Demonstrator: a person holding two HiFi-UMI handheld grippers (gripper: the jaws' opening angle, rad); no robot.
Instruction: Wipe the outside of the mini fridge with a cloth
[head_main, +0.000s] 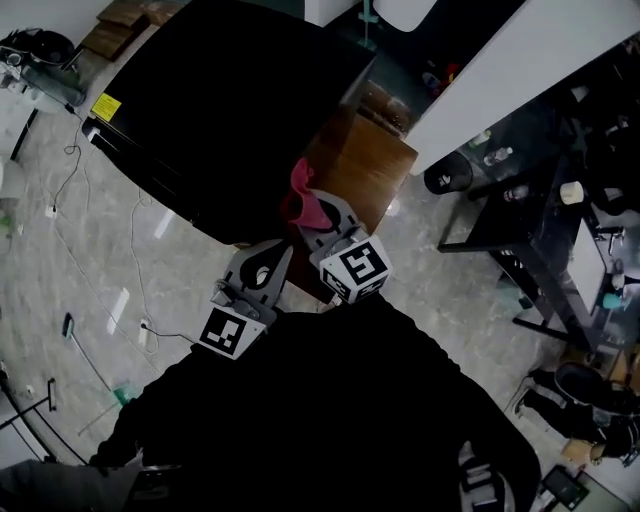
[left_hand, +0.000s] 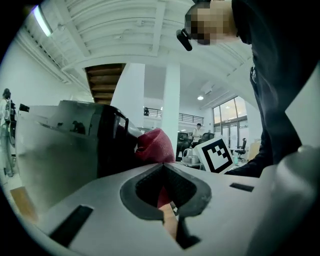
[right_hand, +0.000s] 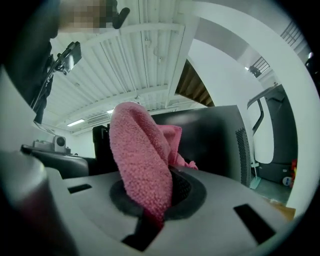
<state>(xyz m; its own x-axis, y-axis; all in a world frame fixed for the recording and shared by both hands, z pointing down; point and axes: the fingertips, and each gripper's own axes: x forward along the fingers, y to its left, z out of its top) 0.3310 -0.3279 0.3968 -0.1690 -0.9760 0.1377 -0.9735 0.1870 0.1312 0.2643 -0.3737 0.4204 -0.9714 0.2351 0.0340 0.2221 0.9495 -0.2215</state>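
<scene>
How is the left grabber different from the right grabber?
The right gripper is pinching the pink cloth, while the left gripper has its jaws shut on nothing. In the head view, the right gripper reaches the edge of the black mini fridge, and the left gripper sits a bit further back beside it. Both are grey, both carry a black-and-white marker cube, and both point towards the fridge.

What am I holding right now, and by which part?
Right gripper clamps the pink cloth by a bunched fold. Left gripper is shut; whether it pinches cloth is unclear.
</scene>
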